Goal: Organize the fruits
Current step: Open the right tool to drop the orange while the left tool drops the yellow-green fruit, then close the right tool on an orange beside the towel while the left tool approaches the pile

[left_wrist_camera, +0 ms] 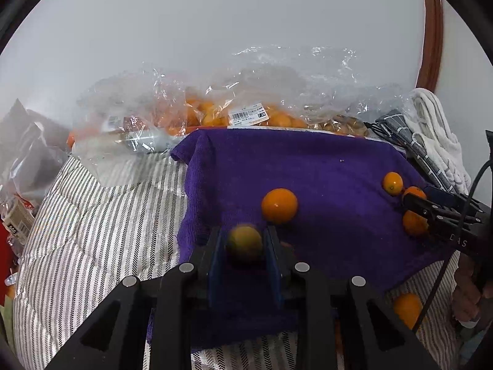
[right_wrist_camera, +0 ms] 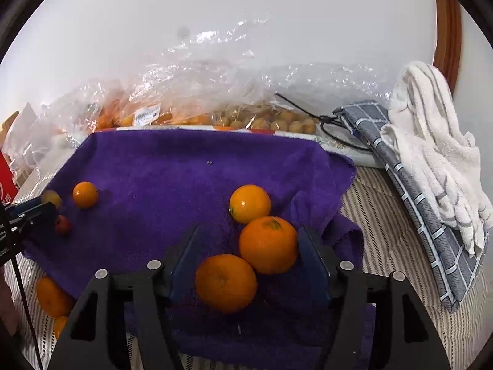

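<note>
A plain white wall is behind a bed with a striped cover (left_wrist_camera: pixel 92 215), and a purple towel (left_wrist_camera: pixel 308 169) lies spread on top of it. I have tongs in each hand. My left tongs (left_wrist_camera: pixel 245 243) are almost closed, with a small yellow-green fruit (left_wrist_camera: pixel 245 242) between the blue pads; it looks blurry, so I cannot tell how tight my hold is. My right tongs (right_wrist_camera: pixel 246 265) are open, and two big oranges (right_wrist_camera: pixel 268 243) sit between the fingers, touching each other, with nothing squeezing them. A third one (right_wrist_camera: pixel 249 203) sits just behind them on the towel. One more small orange (right_wrist_camera: pixel 85 194) rests alone, far over by the left tongs. Clear bags of fruit (left_wrist_camera: pixel 215 114) are piled along the wall. I think I am putting fruits in groups on the towel. To do it well, I should set each fruit down low and let go slowly, because round fruit rolls. Some fruit already sits off the towel's edge.
</note>
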